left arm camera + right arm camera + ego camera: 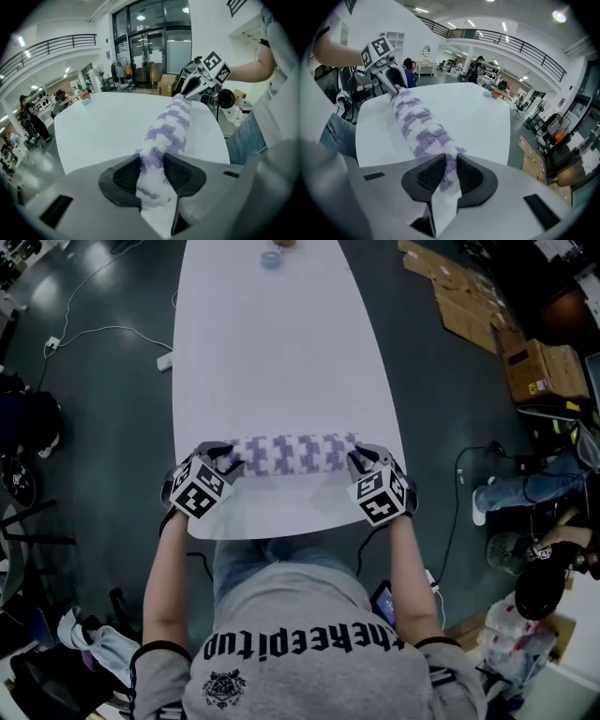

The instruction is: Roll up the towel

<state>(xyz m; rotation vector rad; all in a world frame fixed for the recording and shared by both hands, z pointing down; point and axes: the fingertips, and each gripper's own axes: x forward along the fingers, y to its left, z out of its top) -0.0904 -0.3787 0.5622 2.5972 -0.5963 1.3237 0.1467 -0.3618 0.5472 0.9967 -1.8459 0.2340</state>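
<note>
Black ribbed pads (125,174) of the left tool (151,171) pinch the left end of a purple-and-white towel (292,454). The right tool (362,461) is clamped narrow on its right end. The towel lies across the near part of the white worktop (272,352), already mostly a tight roll. A flat tail may remain. Lettering on the grey sweatshirt (309,681) seems to read "thekeepitup".

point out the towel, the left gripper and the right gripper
towel (292,454), head view, middle of the purple-patterned roll
left gripper (228,461), head view, between its fingertips at the roll's left end
right gripper (358,461), head view, between its fingertips at the roll's right end
</note>
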